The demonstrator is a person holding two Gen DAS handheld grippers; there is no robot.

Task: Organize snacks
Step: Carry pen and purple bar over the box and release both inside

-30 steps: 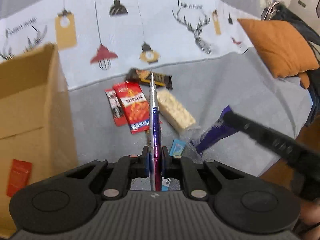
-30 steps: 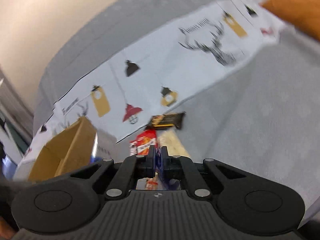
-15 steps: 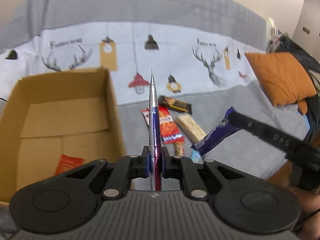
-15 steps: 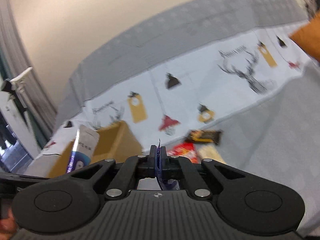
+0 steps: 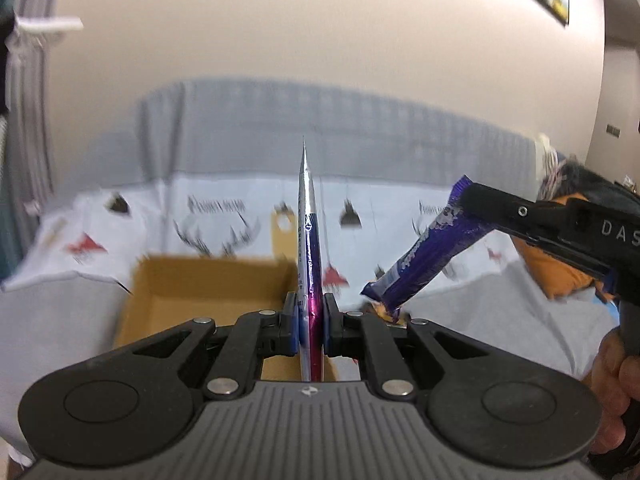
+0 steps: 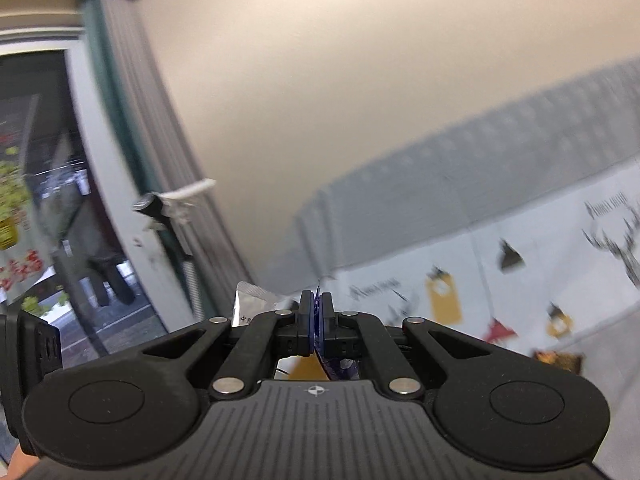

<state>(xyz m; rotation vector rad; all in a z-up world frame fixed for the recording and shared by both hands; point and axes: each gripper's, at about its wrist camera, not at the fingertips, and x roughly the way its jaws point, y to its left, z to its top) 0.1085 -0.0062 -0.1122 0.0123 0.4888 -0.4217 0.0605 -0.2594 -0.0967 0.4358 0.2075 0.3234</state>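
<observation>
A flat silver and magenta snack packet stands on edge, clamped between the closed jaws of the left gripper, its thin top pointing up in front of the sofa back. Just beyond and below it sits the open cardboard box, which looks like the place the snacks are meant to go; the gripper body hides most of its floor, so what it already holds cannot be told. To the right, the right gripper pinches the top end of a purple chocolate bar wrapper, and the bar hangs slanting down toward the seat. In the right wrist view the same jaws are pressed shut on a sliver of purple foil. Both packets are in the air, neither yet over the box mouth nor released. A dark packet lies on the grey seat, so by my reading the sorting is only partly done, with these two drops and more pickups left.
</observation>
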